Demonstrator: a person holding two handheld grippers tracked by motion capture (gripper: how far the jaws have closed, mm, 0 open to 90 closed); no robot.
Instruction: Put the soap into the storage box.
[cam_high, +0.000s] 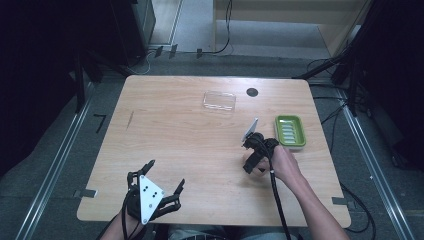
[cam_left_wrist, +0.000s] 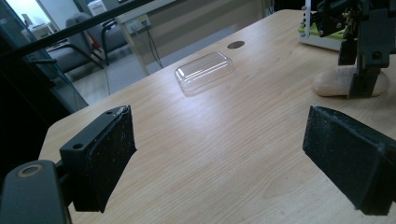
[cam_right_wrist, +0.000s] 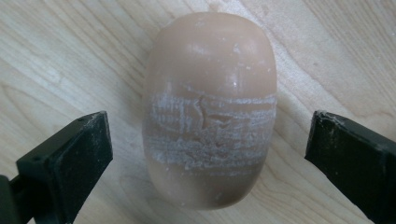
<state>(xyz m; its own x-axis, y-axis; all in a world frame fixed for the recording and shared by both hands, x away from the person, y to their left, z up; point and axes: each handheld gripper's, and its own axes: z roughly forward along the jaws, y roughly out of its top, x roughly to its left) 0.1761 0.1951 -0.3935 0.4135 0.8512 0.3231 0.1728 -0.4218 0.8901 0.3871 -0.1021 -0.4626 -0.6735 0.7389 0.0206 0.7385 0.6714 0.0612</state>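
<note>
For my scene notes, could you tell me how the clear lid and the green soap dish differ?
The clear lid is see-through and lies near the table's far edge; the green soap dish is opaque green and sits by the right edge. The lid is smooth and domed, rim down; the dish faces up with a ribbed floor. Both are rounded rectangles, and no gripper touches either.

Hidden under the hand

In the high view we see the soap peeking at six o'clock beneath the right gripper; its pressed mark is unreadable.
</note>
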